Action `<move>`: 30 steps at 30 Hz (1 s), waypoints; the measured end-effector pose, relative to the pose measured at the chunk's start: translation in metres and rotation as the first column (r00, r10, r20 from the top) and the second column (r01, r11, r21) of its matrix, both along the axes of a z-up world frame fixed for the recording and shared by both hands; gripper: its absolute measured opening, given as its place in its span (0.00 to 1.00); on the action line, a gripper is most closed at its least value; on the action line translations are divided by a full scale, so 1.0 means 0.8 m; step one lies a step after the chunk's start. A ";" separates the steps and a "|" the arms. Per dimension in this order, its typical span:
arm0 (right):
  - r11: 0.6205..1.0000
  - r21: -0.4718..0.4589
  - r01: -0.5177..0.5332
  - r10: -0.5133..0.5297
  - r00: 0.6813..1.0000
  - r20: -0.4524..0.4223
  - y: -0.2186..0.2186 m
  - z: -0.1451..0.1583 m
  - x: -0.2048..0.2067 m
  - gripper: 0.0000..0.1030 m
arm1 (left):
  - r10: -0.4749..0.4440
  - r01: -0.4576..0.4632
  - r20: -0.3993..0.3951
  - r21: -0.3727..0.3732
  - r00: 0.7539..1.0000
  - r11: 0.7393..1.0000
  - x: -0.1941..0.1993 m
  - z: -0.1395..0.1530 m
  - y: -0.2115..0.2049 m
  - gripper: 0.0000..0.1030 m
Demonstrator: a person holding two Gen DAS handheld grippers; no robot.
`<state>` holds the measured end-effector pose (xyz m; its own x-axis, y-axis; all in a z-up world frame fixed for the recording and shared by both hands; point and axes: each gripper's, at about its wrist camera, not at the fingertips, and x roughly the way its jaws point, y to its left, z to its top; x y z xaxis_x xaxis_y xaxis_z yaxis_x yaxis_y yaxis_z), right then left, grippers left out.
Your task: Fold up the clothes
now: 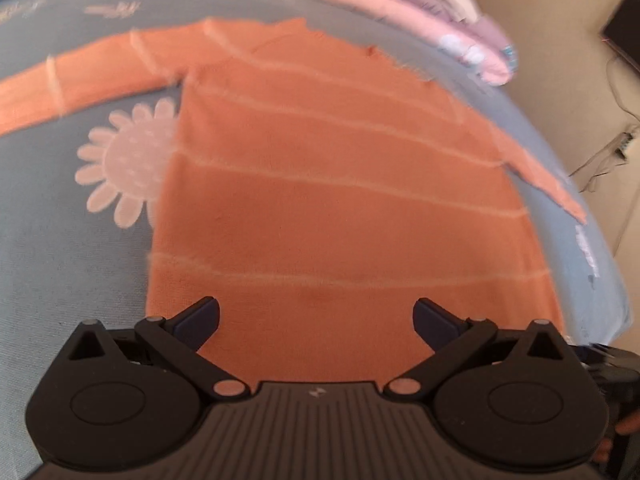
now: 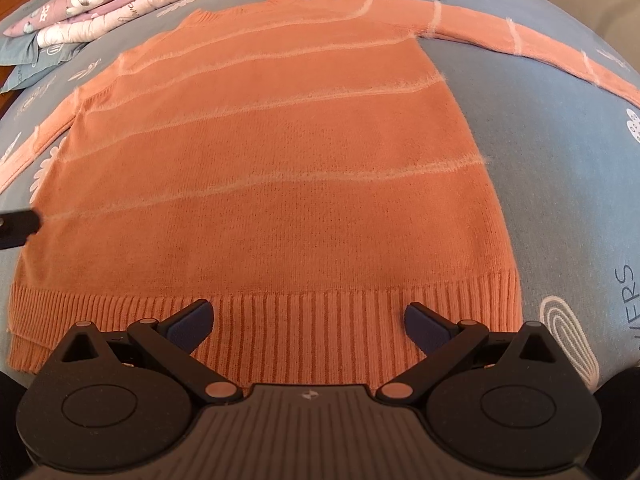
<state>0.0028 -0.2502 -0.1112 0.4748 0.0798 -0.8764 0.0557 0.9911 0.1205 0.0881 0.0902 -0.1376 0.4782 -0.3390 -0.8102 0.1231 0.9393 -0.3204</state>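
Sweater (image 2: 280,160) is spread flat on the blue bedsheet (image 2: 540,160), sleeves out to both sides. My right gripper (image 2: 308,322) sits spread wide just over the ribbed hem (image 2: 304,332), gripping nothing. My left gripper (image 1: 316,320) is also spread wide and empty over the lower body, though that view's blurry.

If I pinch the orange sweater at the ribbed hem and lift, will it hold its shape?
Probably not: the sweater is soft knit lying limp on the bedspread, so it should sag. Its fuzzy surface likely grips rather than slips. The spread sleeve will probably trail.
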 end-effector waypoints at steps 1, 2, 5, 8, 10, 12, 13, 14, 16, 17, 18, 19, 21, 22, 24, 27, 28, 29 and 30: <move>1.000 0.005 -0.001 0.001 1.000 -0.001 -0.001 0.000 0.000 1.00 | 0.022 -0.022 -0.021 0.034 1.000 0.999 0.001 -0.004 0.004 0.99; 1.000 0.010 -0.002 0.002 1.000 -0.003 -0.002 0.001 0.001 1.00 | 0.011 -0.011 -0.008 0.015 1.000 1.000 -0.002 -0.006 0.011 0.99; 1.000 0.031 -0.001 0.000 1.000 0.007 -0.007 0.001 -0.001 1.00 | 0.004 -0.004 -0.002 -0.013 1.000 1.000 -0.011 -0.001 0.024 0.99; 1.000 0.024 -0.016 0.016 1.000 0.007 -0.005 0.001 0.000 1.00 | 0.023 -0.022 -0.016 0.041 1.000 0.999 -0.007 0.011 0.021 0.99; 1.000 0.024 -0.016 0.016 1.000 0.004 -0.005 0.001 0.001 1.00 | 0.003 -0.003 0.007 0.006 1.000 1.000 0.003 0.020 0.016 0.99; 1.000 0.029 -0.009 0.008 1.000 0.004 -0.005 0.002 0.001 1.00 | -0.013 0.014 0.032 -0.026 0.999 1.000 0.017 0.028 0.008 0.99; 1.000 0.030 -0.006 0.006 1.000 0.003 -0.005 0.002 0.001 1.00 | -0.029 0.030 0.039 -0.036 0.999 0.999 0.026 0.028 0.000 0.99; 1.000 0.031 -0.004 0.004 1.000 0.002 -0.005 0.002 0.001 1.00 | -0.035 0.036 0.033 -0.044 0.999 0.998 0.035 0.024 -0.004 0.99; 1.000 0.031 -0.001 0.001 1.000 0.002 -0.005 0.002 0.001 1.00 | -0.022 0.022 0.000 -0.053 1.000 0.998 0.052 0.011 -0.009 0.99; 0.999 0.033 0.001 -0.001 1.000 0.001 -0.005 0.002 0.000 1.00 | 0.007 -0.008 -0.024 -0.043 1.000 0.999 0.055 0.004 -0.008 0.99; 0.999 0.036 0.005 -0.005 1.000 0.001 -0.006 0.003 0.000 1.00 | 0.025 -0.026 -0.029 -0.034 0.999 0.999 0.053 -0.003 -0.003 0.99; 0.999 0.043 0.009 -0.009 1.000 0.001 -0.007 0.003 0.000 1.00 | 0.021 -0.021 -0.008 -0.040 1.000 0.999 0.049 -0.004 0.001 0.99; 0.998 0.056 0.012 -0.013 1.000 0.003 -0.011 0.003 -0.001 1.00 | 0.024 -0.024 -0.002 -0.020 1.000 1.000 0.041 -0.004 0.007 0.99; 0.998 0.058 0.008 -0.009 1.000 0.004 -0.012 0.003 -0.001 1.00 | 0.014 -0.014 0.004 -0.013 1.000 1.000 0.037 -0.004 0.009 0.99; 0.999 0.053 -0.004 0.004 1.000 0.006 -0.012 0.003 -0.001 1.00 | -0.002 0.002 0.004 -0.001 1.000 1.000 0.033 -0.003 0.009 0.99; 0.999 0.047 -0.007 0.007 1.000 0.000 -0.012 0.006 0.001 1.00 | 0.000 0.000 -0.008 0.036 1.000 0.999 0.031 0.005 0.004 0.99; 0.999 0.045 0.008 -0.008 1.000 0.014 -0.015 0.010 0.000 1.00 | 0.010 -0.009 -0.011 0.044 1.000 0.999 0.030 0.010 0.001 0.99; 0.999 0.045 0.023 -0.025 0.999 0.040 -0.018 0.017 -0.001 1.00 | 0.006 -0.006 0.002 0.022 1.000 1.000 0.028 0.017 -0.001 0.99; 0.998 0.054 0.031 -0.035 0.997 0.069 -0.022 0.023 -0.001 1.00 | -0.005 0.006 0.019 -0.014 1.000 1.000 0.027 0.023 -0.003 0.99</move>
<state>0.0017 -0.2682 -0.0926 0.5381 0.1082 -0.8359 0.0777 0.9811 0.1770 0.1097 0.0878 -0.1191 0.4914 -0.3533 -0.7961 0.1344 0.9338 -0.3315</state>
